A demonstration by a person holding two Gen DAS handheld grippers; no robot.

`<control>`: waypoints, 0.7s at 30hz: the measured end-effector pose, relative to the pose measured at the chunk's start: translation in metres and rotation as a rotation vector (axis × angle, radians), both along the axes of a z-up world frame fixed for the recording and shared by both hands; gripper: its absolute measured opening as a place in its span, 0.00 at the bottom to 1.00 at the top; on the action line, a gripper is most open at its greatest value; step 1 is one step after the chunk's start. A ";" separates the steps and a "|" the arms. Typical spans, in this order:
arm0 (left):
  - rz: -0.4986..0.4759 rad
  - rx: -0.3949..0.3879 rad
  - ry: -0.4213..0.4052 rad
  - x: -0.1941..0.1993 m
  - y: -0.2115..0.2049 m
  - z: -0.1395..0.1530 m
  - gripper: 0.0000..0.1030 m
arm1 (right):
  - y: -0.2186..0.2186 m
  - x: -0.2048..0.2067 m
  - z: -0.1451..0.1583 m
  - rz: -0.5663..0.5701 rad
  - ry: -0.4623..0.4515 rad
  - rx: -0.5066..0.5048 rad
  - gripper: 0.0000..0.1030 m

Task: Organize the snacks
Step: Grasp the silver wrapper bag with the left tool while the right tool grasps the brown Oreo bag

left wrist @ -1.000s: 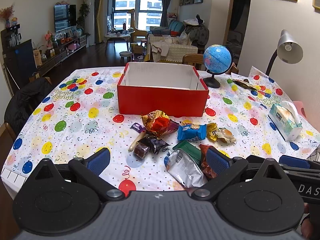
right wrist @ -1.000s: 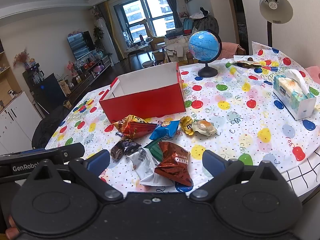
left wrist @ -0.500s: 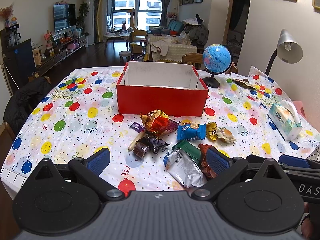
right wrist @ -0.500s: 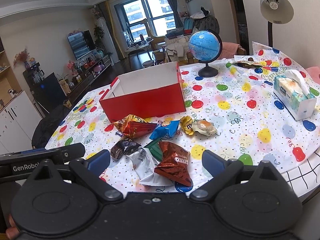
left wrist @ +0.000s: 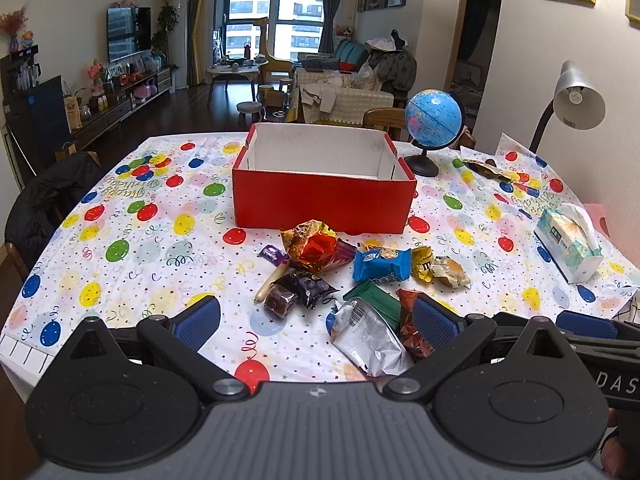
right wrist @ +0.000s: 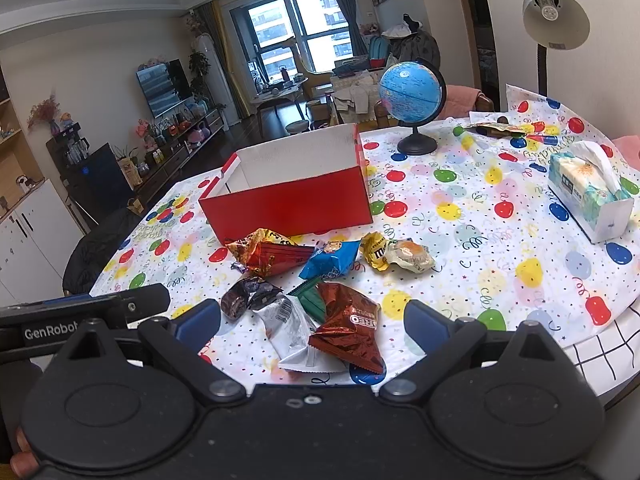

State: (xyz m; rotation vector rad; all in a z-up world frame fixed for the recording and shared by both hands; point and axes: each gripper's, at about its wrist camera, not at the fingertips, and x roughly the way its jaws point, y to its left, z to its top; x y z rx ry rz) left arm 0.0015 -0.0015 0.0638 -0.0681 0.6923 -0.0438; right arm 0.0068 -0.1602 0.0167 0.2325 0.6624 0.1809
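Both my left gripper (left wrist: 316, 320) and right gripper (right wrist: 312, 320) spread their fingers wide, empty, above the snacks (left wrist: 360, 276); only the right view shows the Oreo pack's (right wrist: 350, 330) label

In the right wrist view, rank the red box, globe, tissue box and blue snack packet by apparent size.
1. Red box
2. Tissue box and globe: look alike, so unranked
3. Blue snack packet
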 end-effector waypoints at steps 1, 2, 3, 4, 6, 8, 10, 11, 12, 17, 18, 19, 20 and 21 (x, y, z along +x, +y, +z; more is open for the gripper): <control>0.004 0.000 0.000 0.002 0.000 -0.002 1.00 | -0.001 0.000 0.000 0.000 -0.001 -0.004 0.95; 0.008 -0.001 0.002 0.005 0.001 -0.004 1.00 | -0.001 0.001 -0.001 0.000 0.001 -0.010 0.95; 0.012 -0.006 0.004 0.008 0.002 -0.007 1.00 | -0.002 0.003 -0.002 0.001 0.000 -0.016 0.95; 0.018 -0.017 0.008 0.012 0.004 -0.009 1.00 | -0.001 0.005 -0.003 0.004 -0.001 -0.024 0.95; 0.019 -0.043 0.011 0.019 0.008 -0.015 1.00 | -0.002 0.010 -0.008 0.009 0.004 -0.039 0.94; 0.017 -0.057 0.022 0.027 0.009 -0.022 1.00 | -0.003 0.017 -0.016 0.018 0.022 -0.042 0.90; 0.004 -0.067 0.040 0.036 0.008 -0.031 1.00 | -0.004 0.024 -0.025 0.025 0.040 -0.052 0.89; 0.000 -0.078 0.058 0.041 0.008 -0.037 1.00 | -0.004 0.027 -0.030 0.030 0.046 -0.058 0.89; -0.007 -0.092 0.074 0.046 0.007 -0.043 1.00 | -0.005 0.030 -0.036 0.037 0.053 -0.067 0.87; -0.031 -0.140 0.159 0.071 -0.001 -0.072 1.00 | -0.006 0.044 -0.061 0.070 0.105 -0.078 0.81; -0.034 -0.152 0.177 0.075 -0.003 -0.077 1.00 | -0.007 0.048 -0.065 0.076 0.117 -0.078 0.79; -0.036 -0.169 0.194 0.080 -0.004 -0.082 0.99 | -0.007 0.050 -0.069 0.077 0.126 -0.073 0.79; -0.039 -0.186 0.211 0.084 -0.005 -0.087 0.99 | -0.008 0.053 -0.071 0.081 0.134 -0.061 0.79; -0.036 -0.200 0.225 0.088 -0.006 -0.090 0.99 | -0.011 0.057 -0.073 0.081 0.137 -0.045 0.77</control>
